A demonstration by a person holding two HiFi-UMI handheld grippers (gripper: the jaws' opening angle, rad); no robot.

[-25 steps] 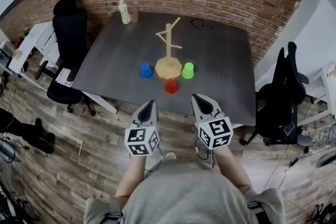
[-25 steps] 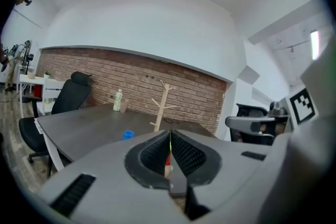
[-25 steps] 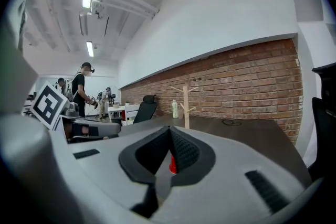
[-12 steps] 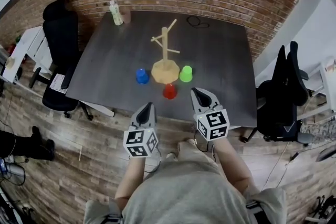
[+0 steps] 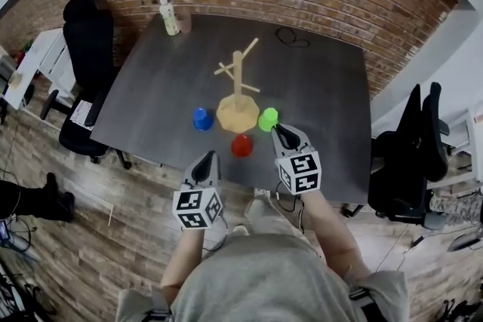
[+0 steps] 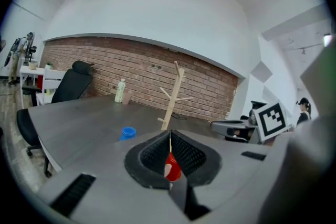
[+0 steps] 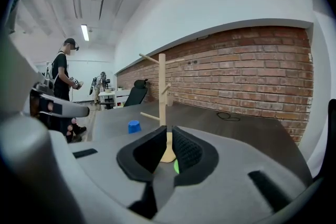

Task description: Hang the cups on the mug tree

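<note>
Mug tree [image 5: 238,90] stands upright near the middle of the dark table [image 5: 151,87], its pegs slanting upward from a single post. All three cups sit on the table around its base, none hung yet. The blue cup [image 5: 201,119] is to the left of the base, the green cup [image 5: 268,119] just to its right, and the red cup [image 5: 241,145] is in front, nearest the person.

The coming move, as I judge it, turns on the green cup. It lies just ahead of the right claw [image 5: 278,128], which is far nearer the cups than the left claw [image 5: 207,156] at the table's near edge. In the right gripper view a sliver of green [image 7: 176,167] shows low between the jaws, with the tree post [image 7: 161,92] dead ahead. I cannot make out any cup's handle.

The right claw's jaws have just been opening and stand a narrow way apart, with nothing between them. The left claw is closed and empty, with the red cup [image 6: 171,165] in line beyond its tips.

A bottle [image 5: 170,16] at the far corner has a label too small to read. The marker cubes [image 5: 198,208] show only black-and-white squares.
</note>
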